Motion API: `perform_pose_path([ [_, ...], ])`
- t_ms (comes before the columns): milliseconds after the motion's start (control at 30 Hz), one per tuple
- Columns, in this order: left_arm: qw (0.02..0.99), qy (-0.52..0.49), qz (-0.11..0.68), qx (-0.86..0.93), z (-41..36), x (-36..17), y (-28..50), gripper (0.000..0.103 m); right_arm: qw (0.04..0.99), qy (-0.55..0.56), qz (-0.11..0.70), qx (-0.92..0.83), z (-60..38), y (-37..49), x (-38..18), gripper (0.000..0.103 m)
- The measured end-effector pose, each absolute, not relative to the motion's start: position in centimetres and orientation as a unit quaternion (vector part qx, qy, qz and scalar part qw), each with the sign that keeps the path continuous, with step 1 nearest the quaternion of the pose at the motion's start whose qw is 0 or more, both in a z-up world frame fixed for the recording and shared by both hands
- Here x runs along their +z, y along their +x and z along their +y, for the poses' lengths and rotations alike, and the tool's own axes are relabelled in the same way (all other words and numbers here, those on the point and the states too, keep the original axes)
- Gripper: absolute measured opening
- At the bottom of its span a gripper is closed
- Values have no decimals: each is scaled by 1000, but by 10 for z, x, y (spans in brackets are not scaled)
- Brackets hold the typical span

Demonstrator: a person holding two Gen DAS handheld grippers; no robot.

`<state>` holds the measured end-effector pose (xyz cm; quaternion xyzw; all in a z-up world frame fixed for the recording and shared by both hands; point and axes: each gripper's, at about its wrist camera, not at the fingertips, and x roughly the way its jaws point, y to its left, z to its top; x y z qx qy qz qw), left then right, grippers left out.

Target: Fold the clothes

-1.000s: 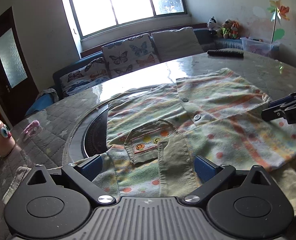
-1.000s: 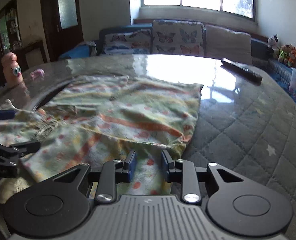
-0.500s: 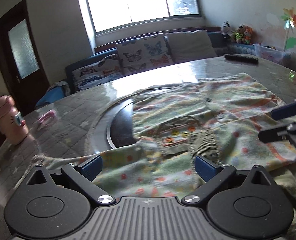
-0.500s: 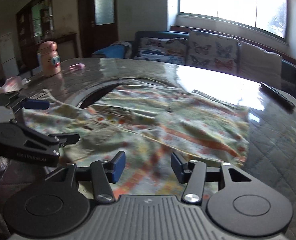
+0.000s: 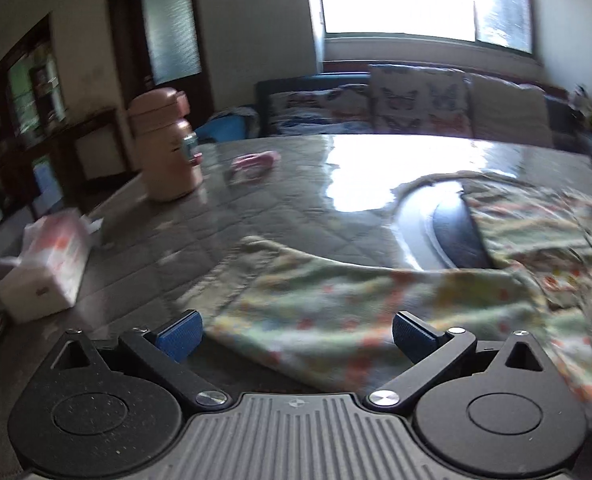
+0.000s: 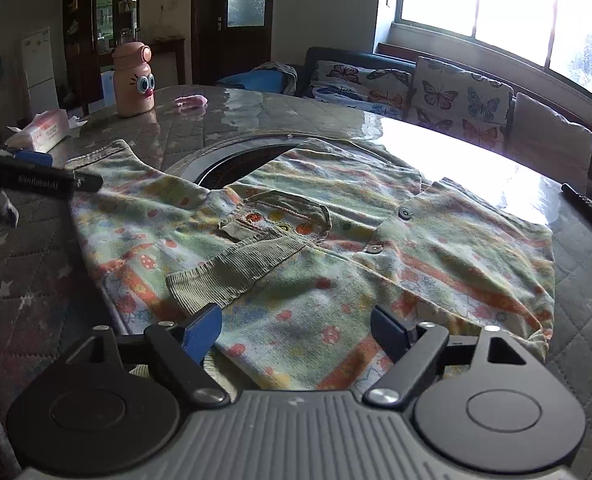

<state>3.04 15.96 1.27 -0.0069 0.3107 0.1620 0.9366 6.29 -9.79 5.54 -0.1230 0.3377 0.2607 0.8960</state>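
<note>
I find the pale green flower-print child's shirt spread on the quilted grey table. One sleeve runs out leftward, directly ahead of my left gripper. Left gripper and right gripper both gape wide, empty.

A small patterned shirt with a corduroy collar lies spread flat, one sleeve stretched leftward, just ahead of the right gripper.

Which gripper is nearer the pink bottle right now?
Left. The left gripper sits at the sleeve end facing the pink bottle; the right gripper is at the shirt's hem.
</note>
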Motion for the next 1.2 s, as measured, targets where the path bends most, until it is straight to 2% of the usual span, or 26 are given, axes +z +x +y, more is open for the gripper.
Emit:
perform_pose_path([
  [100,930,-45,311,191,187,12,32,103,897,-119,338,260,-100,62,56,90],
  [267,920,-75,316,220,216,9,35,100,898,-111,338,259,-102,60,57,90],
  [367,915,-90,325,222,225,5,37,90,900,-106,335,257,-104,58,59,91],
  [533,917,-88,320,219,224,3,38,78,904,-97,333,249,-110,57,61,91],
  [600,919,-84,317,218,223,3,38,70,906,-93,333,245,-112,56,61,91],
  [700,922,-84,313,214,223,5,39,48,909,-84,332,238,-118,54,62,91],
  [767,924,-91,312,203,223,7,40,22,912,-78,330,232,-122,53,63,91],
  [833,926,-103,310,187,220,11,40,11,915,-69,329,225,-128,52,64,91],
  [1200,968,-83,236,-28,95,75,22,9,931,-9,320,175,-174,47,67,89],
])
